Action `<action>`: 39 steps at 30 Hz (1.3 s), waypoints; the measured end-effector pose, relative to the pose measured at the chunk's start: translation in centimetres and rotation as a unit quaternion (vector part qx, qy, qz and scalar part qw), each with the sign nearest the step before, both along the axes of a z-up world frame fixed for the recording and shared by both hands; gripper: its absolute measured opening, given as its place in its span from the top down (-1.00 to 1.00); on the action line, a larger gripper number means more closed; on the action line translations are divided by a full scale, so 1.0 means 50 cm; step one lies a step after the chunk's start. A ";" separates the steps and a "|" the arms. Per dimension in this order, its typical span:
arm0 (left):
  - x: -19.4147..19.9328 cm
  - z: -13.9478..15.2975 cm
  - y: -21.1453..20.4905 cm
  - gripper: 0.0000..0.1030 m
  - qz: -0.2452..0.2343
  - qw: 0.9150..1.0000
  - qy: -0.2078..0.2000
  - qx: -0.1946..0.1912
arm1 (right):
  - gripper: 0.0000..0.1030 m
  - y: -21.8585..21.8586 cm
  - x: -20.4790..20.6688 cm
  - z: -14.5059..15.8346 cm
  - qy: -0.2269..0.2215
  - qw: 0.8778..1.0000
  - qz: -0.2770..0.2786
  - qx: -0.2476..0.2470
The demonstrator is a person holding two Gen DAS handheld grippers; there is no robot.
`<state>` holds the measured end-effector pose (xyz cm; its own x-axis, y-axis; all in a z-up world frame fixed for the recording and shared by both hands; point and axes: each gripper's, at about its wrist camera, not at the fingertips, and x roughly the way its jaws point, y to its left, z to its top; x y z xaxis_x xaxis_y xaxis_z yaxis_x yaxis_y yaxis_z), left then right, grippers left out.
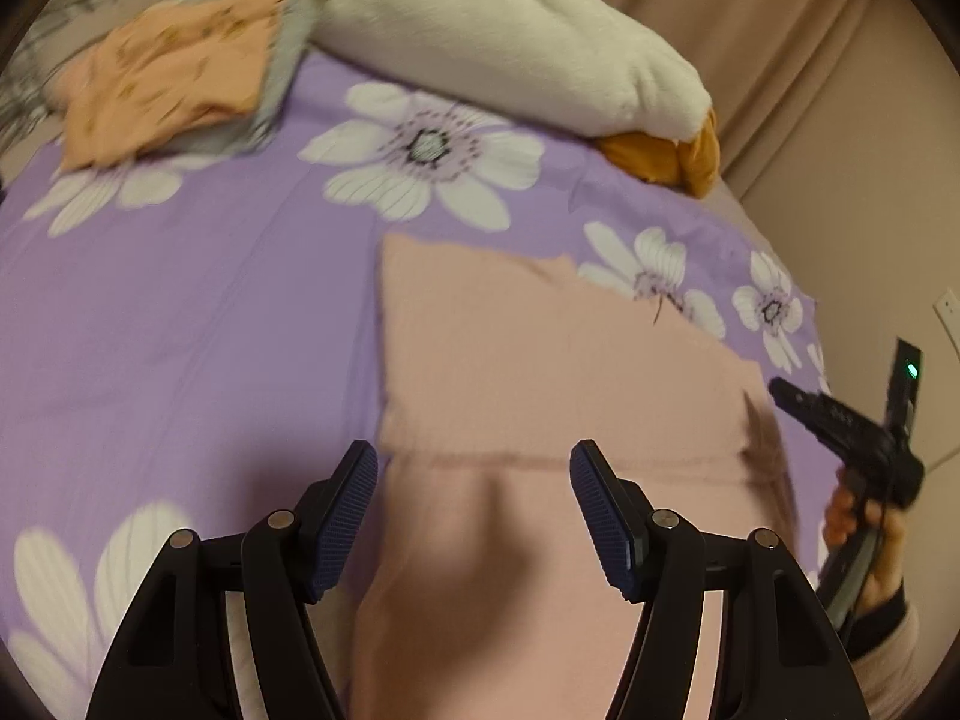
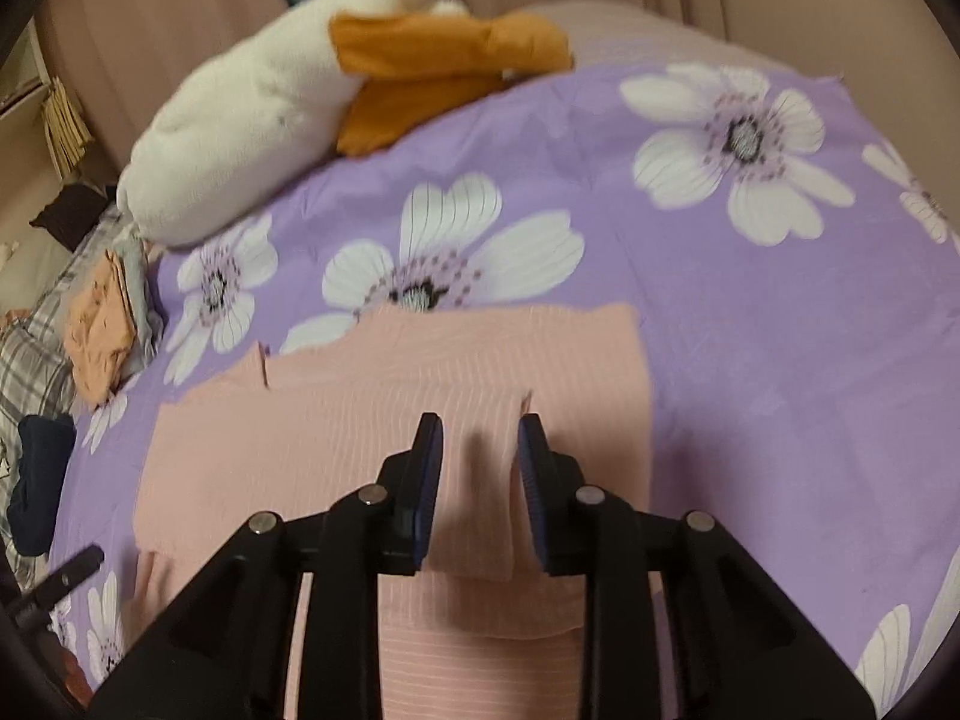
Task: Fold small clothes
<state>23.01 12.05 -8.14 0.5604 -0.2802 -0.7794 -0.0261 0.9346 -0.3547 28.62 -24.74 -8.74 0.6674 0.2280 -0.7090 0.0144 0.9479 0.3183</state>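
Pink garment (image 1: pixel 540 360) lies flat on the bed (image 1: pixel 180 312), partly folded: layered edges show, and a narrow folded strip runs toward the right wrist camera. Purple cover with white flowers under it.

Left claw (image 1: pixel 474 516): jaws spread wide, above the garment's near part, nothing between the pads; contact with the cloth cannot be told.

Right claw (image 2: pixel 480 480): jaws narrowly parted, gap visible. The folded strip lies below the gap; pads do not press it. In the left wrist view this claw shows at the right edge, held by a hand (image 1: pixel 864 546).

Far side: white plush (image 1: pixel 510 42) with orange feet rests on the cover. Orange cloth (image 1: pixel 168 78) on a grey one sits folded at the far left. Dark cloth (image 2: pixel 42 480) at the bed's left edge. Both views blurred.
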 end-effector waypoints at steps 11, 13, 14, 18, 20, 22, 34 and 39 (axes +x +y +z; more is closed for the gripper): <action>0.060 -0.106 -0.017 0.00 -0.013 0.999 0.034 0.030 | 0.68 0.021 -0.019 -0.089 0.059 0.995 0.077 -0.019; 0.048 -0.097 -0.013 0.00 -0.010 0.999 0.034 0.025 | 0.60 0.010 -0.032 -0.076 0.061 0.995 0.075 -0.010; 0.036 -0.086 -0.008 0.00 -0.009 0.999 0.035 0.017 | 0.52 0.007 -0.042 -0.067 0.061 0.995 0.076 -0.006; -0.025 -0.049 0.017 -0.11 0.000 1.000 0.025 0.006 | 0.10 -0.016 -0.119 -0.031 0.046 0.996 0.078 0.010; -0.063 -0.045 0.040 -0.35 0.008 1.000 0.024 -0.015 | 0.02 -0.035 -0.164 -0.024 0.044 0.996 0.075 0.020; -0.107 -0.053 0.063 -0.36 0.016 0.999 0.032 -0.036 | -0.03 -0.060 -0.207 -0.029 0.053 0.996 0.066 0.028; -0.253 -0.090 0.067 -0.35 -0.024 0.984 0.067 -0.163 | -0.07 -0.130 -0.403 -0.118 0.110 0.978 0.049 0.171; -0.325 -0.095 0.062 -0.35 -0.033 0.974 0.070 -0.215 | -0.07 -0.099 -0.480 -0.123 0.121 0.966 0.080 0.212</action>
<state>6.78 15.18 -12.88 0.4260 -0.6292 -0.6501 -0.0477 0.7019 -0.7107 4.61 -29.70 -14.87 0.4263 0.6192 -0.6594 0.0003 0.7289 0.6847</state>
